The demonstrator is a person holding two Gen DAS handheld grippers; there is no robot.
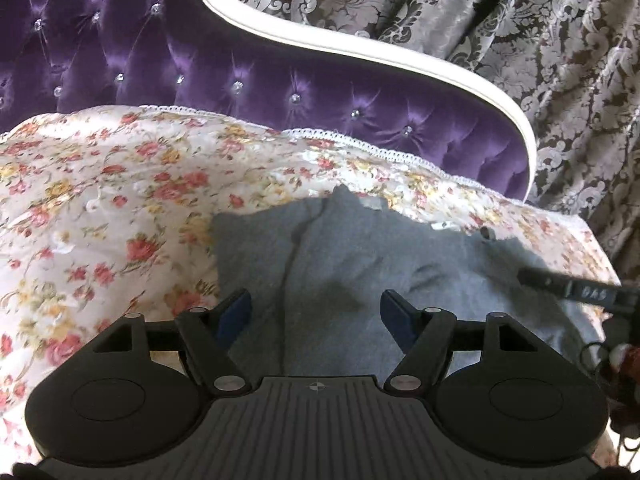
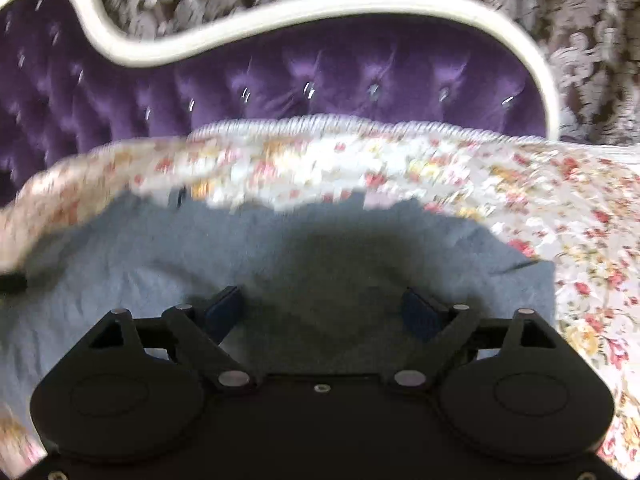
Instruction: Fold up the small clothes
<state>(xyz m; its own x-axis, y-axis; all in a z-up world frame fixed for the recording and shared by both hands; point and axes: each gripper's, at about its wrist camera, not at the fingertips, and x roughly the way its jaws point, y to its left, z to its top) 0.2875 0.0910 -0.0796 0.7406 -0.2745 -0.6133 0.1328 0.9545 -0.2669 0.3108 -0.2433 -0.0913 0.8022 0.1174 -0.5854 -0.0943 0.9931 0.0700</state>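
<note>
R wrist view blurred, near edge of grey garment [image 1: 360,264] hidden behind both grippers; it lies flat w/ creases on floral bedspread [image 1: 120,200], left gripper [image 1: 316,312] & right gripper [image 2: 324,308] jaws apart, nothing clamped.

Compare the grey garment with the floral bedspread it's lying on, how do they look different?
The grey garment is plain, one flat colour; the floral bedspread is printed with red and yellow roses on white. The garment is much smaller, covering only part of the bedspread. The bedspread has a white lace-like trim along its far edge; the garment shows none. Both are soft fabric with shallow wrinkles, lying below the purple headboard.
</note>
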